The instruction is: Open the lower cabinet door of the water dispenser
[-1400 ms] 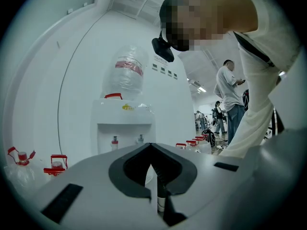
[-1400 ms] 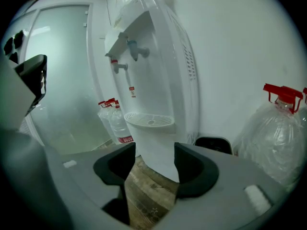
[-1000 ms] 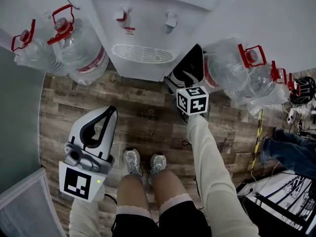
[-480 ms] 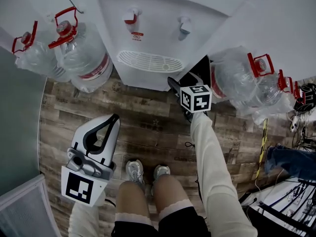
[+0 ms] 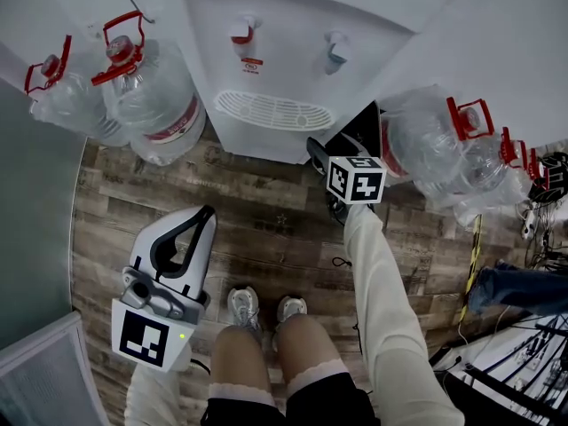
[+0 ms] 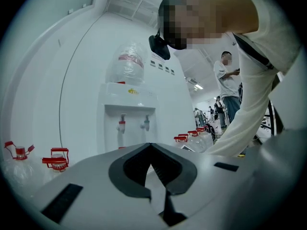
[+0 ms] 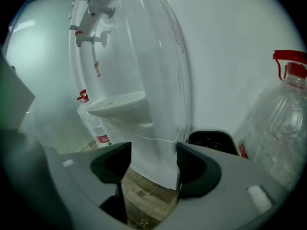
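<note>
Right gripper (image 7: pixel 153 163): jaws apart, one on either side of an upright white edge at the bottom right front corner of the water dispenser (image 5: pixel 284 51). That edge belongs to the lower cabinet door (image 7: pixel 154 138) or to the body beside it; I cannot separate the two. The white panel fills nearly the whole gap. Whether either pad presses on it: cannot tell. No clamp evident, so logged as open around the edge.

Key relation: the door lies straight ahead of the right gripper, below the drip tray (image 7: pixel 117 104). Its long axis is upright and ends just above the wooden floor (image 5: pixel 266 202). The jaws bracket that upright line across its thickness. In the head view the door face is hidden under the tray; only the gripper's place at the dispenser's right near corner shows.

Left gripper (image 6: pixel 151 150): jaws together, nothing between them. Held low at near left, well apart from the dispenser. The right gripper is plainly the nearer tool.

Surroundings: black bin (image 7: pixel 211 140) just right of the corner, water bottles (image 5: pixel 426 140) close by on the right. Little room on that side.

Judgement: approach done, door not yet open. Next move likely needs the jaws closed on the edge, then a pull toward the near side. Hinge side not visible. Risks: pinching body instead of door, or slipping off smooth plastic.
</note>
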